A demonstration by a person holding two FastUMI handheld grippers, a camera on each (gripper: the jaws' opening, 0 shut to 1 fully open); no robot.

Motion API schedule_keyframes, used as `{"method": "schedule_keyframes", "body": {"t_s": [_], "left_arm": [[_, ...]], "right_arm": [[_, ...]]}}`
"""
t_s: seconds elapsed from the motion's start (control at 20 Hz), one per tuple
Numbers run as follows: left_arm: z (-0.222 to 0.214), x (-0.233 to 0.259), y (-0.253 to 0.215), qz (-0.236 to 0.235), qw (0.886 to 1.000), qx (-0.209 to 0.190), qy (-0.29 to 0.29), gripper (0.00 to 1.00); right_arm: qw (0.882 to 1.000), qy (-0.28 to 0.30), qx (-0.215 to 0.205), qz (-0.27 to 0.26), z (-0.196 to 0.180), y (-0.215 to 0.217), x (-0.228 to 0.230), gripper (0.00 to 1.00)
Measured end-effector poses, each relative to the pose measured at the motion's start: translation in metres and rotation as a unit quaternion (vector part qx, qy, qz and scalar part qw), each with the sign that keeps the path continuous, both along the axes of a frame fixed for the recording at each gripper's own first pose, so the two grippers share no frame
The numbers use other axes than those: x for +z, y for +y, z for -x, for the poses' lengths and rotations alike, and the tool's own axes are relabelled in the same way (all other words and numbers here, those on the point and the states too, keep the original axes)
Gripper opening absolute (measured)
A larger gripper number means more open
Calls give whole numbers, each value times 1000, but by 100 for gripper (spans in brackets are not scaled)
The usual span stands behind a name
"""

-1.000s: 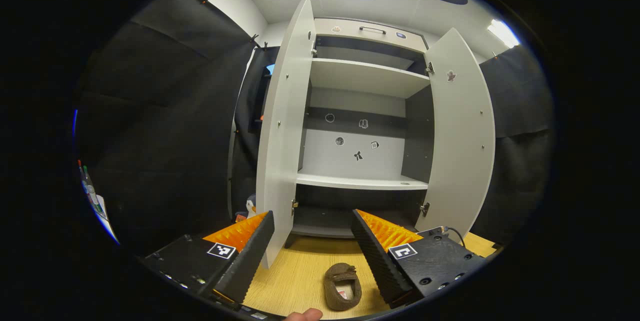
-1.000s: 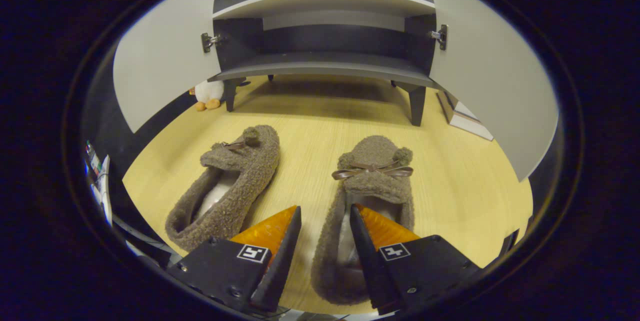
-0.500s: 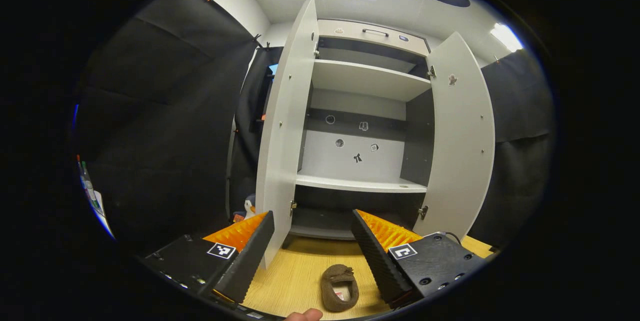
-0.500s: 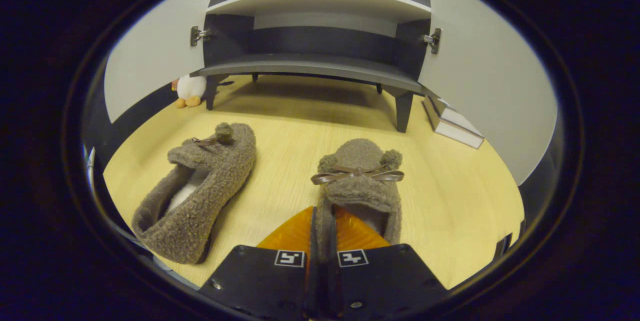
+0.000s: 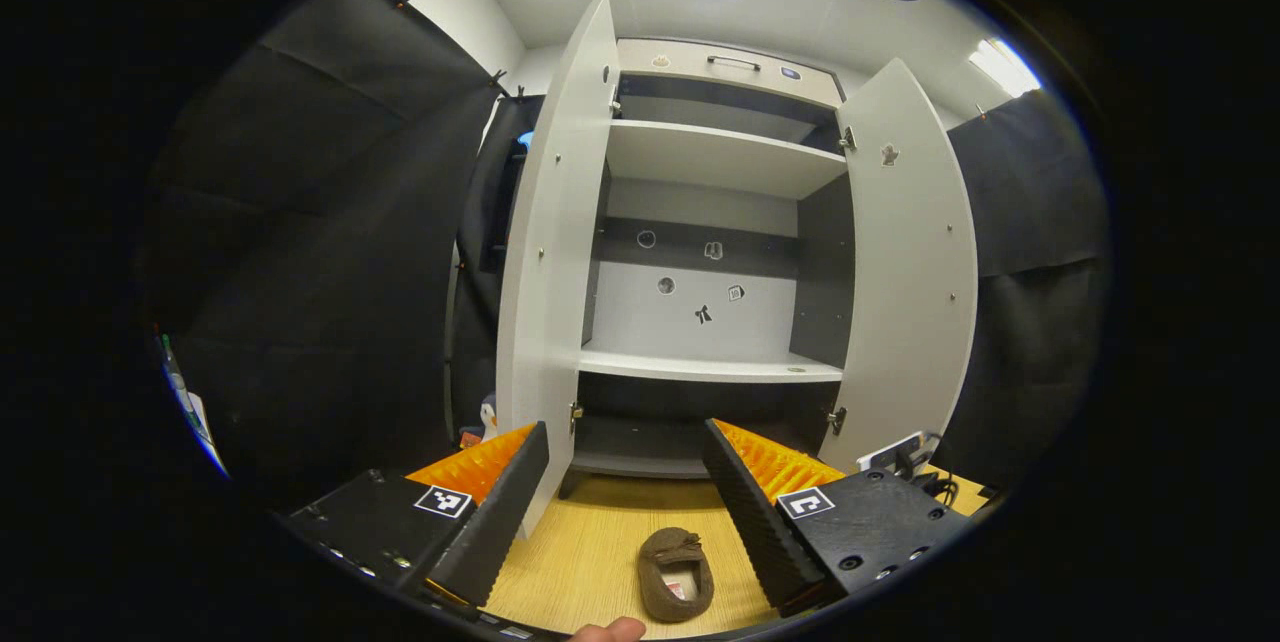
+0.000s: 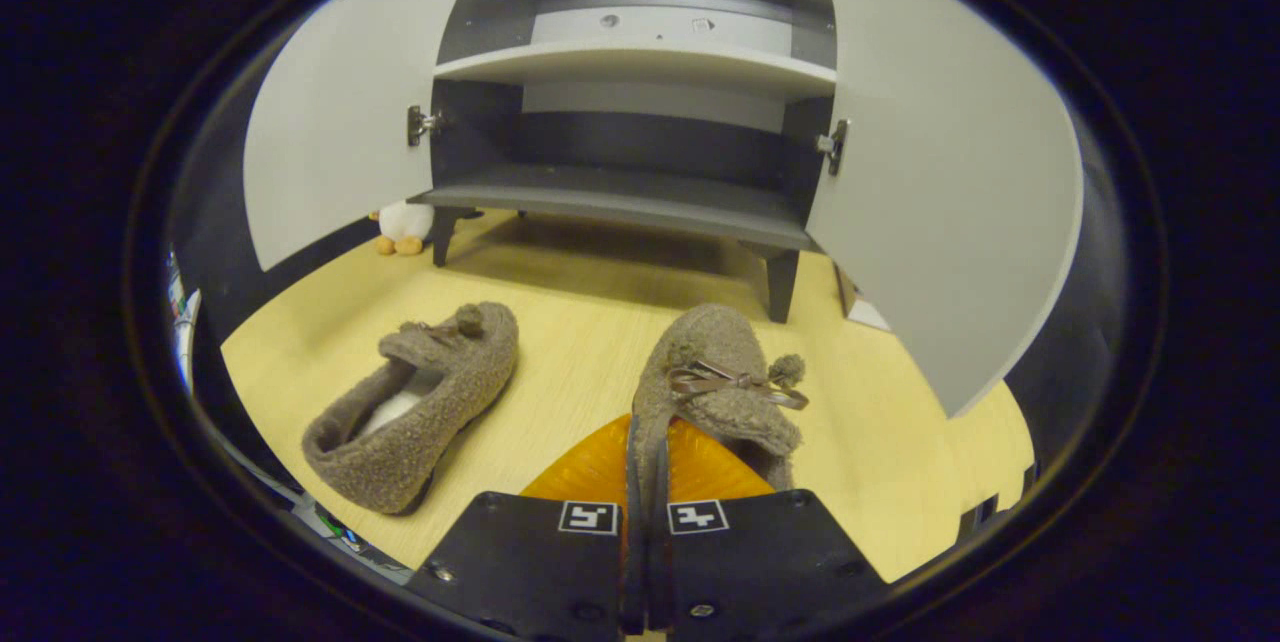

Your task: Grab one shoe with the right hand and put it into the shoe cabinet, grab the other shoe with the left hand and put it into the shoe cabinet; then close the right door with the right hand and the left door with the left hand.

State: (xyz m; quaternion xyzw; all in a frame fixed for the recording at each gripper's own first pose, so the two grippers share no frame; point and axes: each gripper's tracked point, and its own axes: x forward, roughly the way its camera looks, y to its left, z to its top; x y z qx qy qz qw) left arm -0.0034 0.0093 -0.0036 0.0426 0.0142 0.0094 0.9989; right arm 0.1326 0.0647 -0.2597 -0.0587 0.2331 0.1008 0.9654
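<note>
1 shoe gripped, nothing in the cabinet yet.
Right gripper [image 6: 645,482] pinches 1 shoe [image 6: 715,392] by its side wall; the other shoe [image 6: 415,407] lies on the floor, left gripper [image 5: 625,482] spread; both cabinet [image 6: 620,197] doors open.

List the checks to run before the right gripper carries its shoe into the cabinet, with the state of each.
1. Right gripper shut on the held shoe: ok.
2. Held shoe clear of the floor: cannot tell.
3. Right door and left door open: ok.
4. Bottom shelf free for the shoe: ok.
5. Other shoe out of the path, lying to the side: ok.
6. Left gripper open, holding nothing: ok.
</note>
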Motion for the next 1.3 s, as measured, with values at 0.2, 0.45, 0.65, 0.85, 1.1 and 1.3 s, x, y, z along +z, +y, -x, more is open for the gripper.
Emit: {"method": "schedule_keyframes", "body": {"t_s": [0.2,0.45,0.65,0.85,1.1,1.3], "left_arm": [[-3,-2,-12,2,1000,-12,1,95],[-3,5,-16,6,1000,-12,-15,95],[0,6,-12,13,1000,-5,-19,95],[2,7,-1,7,1000,11,-20,95],[3,-5,11,7,999,32,-5,95],[4,-6,14,3,999,43,-2,95]], "right_arm": [[996,-85,24,-3,0,20,104,5],[987,-143,56,-35,-40,55,229,5],[989,-139,42,-27,-126,65,287,5],[996,-91,18,-13,-221,73,304,5],[997,-55,-17,57,-291,74,287,5],[998,-17,-19,66,-304,86,268,5]]}}
